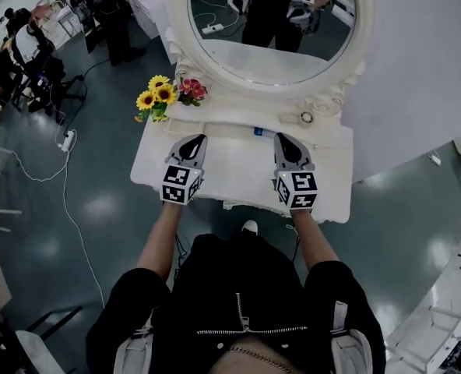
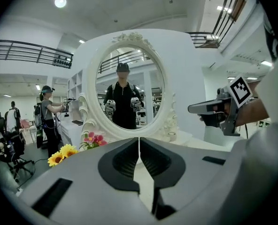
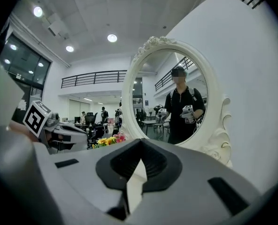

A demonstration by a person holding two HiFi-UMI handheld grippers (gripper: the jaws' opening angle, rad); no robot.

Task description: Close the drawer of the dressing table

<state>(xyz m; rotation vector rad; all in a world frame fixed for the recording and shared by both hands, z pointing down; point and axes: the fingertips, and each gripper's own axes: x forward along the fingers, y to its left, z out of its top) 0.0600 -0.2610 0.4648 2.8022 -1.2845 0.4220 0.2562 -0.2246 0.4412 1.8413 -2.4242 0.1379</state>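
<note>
Standing square to a white dressing table with carved trim is a person in a black top, both forearms stretched out over its front edge. The head view looks steeply down on the flat table top.

Left claw: grey, with a marker cube at its rear. It is held over the left half of the table top, tips pointing toward the mirror. In the left gripper view its two jaws meet along a thin line, with only the pale table top seen past them.

Right claw: same pose over the right half, level with the left claw and well apart from it. The right gripper view shows its jaws pressed together, gripping nothing.

Whether either claw rests on the top or hangs just above it cannot be told.

Drawer: on the person's side, below the table top. The top's front edge hides it in the head view. Both gripper views look across the top at the mirror, so how far out it stands cannot be told. Both claws are over the top, not at the front.

Oval mirror in a white carved frame: upright at the back of the table, reflecting the person and both claws.

Bunch of yellow sunflowers and pink flowers: rear left corner, just beside the frame's foot.

Small blue-and-white item: on the top, ahead of the claw tips, near the mirror.

White power strip: on the glossy floor, well left of the table.
</note>
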